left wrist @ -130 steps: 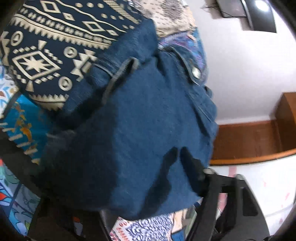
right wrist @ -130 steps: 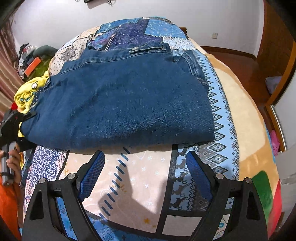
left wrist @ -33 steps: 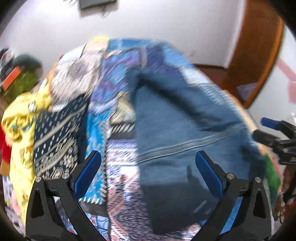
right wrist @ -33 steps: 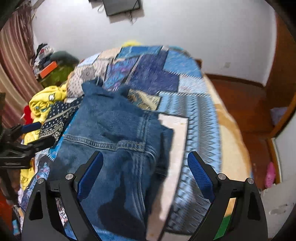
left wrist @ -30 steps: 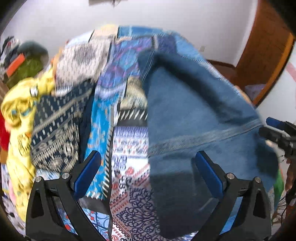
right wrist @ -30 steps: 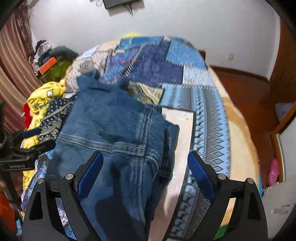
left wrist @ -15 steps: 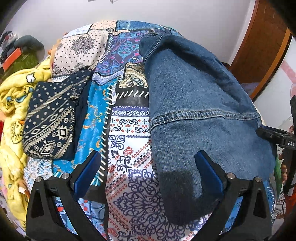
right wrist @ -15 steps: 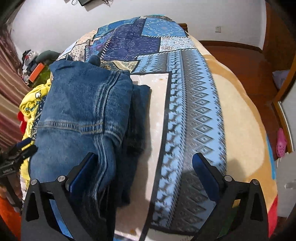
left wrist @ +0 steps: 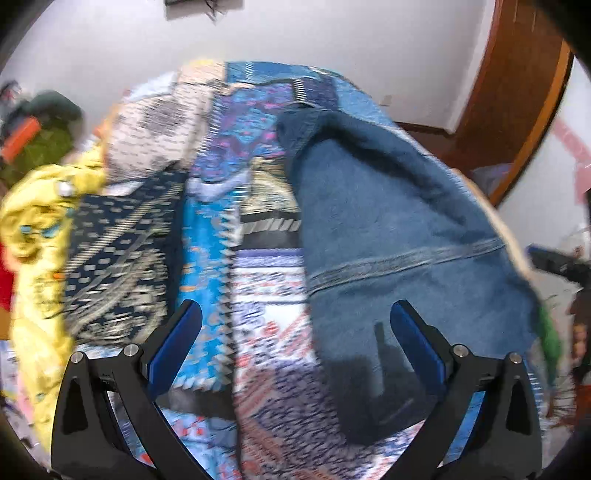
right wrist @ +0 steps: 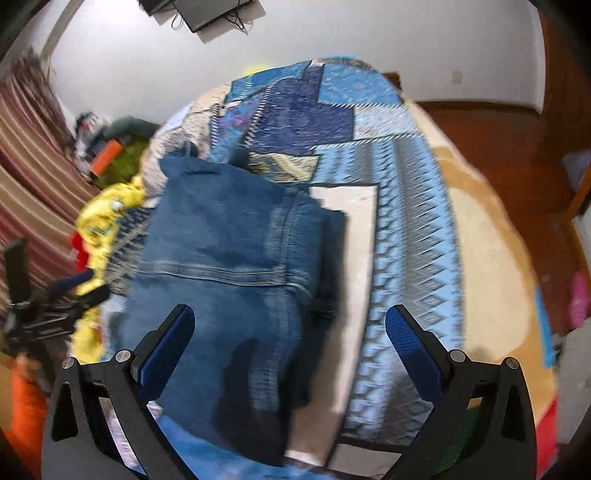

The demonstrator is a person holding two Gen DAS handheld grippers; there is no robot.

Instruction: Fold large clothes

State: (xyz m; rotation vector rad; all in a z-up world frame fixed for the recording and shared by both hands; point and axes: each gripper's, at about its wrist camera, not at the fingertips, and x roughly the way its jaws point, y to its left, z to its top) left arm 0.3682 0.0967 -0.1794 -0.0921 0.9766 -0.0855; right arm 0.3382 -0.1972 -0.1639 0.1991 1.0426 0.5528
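Blur smears both views, so fabric patterns and small items read only roughly. At far left in the left wrist view, a green heap [left wrist: 40,144] with an orange piece on it sits off the bed, too soft to identify. Next comes one yellow garment [left wrist: 35,229], its lower edge cut off by the frame, and one dark navy patterned cloth [left wrist: 118,251] lying beside it on the patchwork bedspread [left wrist: 243,122]. The left gripper [left wrist: 295,339] hangs above the bedspread with its two blue-padded fingers [left wrist: 173,347] spread wide, gripping nothing. Further right lies the single pair of folded jeans [left wrist: 388,229], a stitched seam running across them; their near end sinks into shadow behind the right-hand finger. At the far right edge a dark shape is the other tool, mostly cut off.

In the right wrist view, striped curtains [right wrist: 33,177] fill the left edge, and the other tool shows only partly below them. The jeans [right wrist: 229,258] rest on the left half of the bedspread [right wrist: 406,229], their folded layers stacked at the right edge, though how many layers cannot be made out. The right gripper [right wrist: 290,343] hovers with both fingers [right wrist: 410,347] well apart and nothing between them. A wall-mounted screen [right wrist: 207,11] is clipped by the top of the frame.
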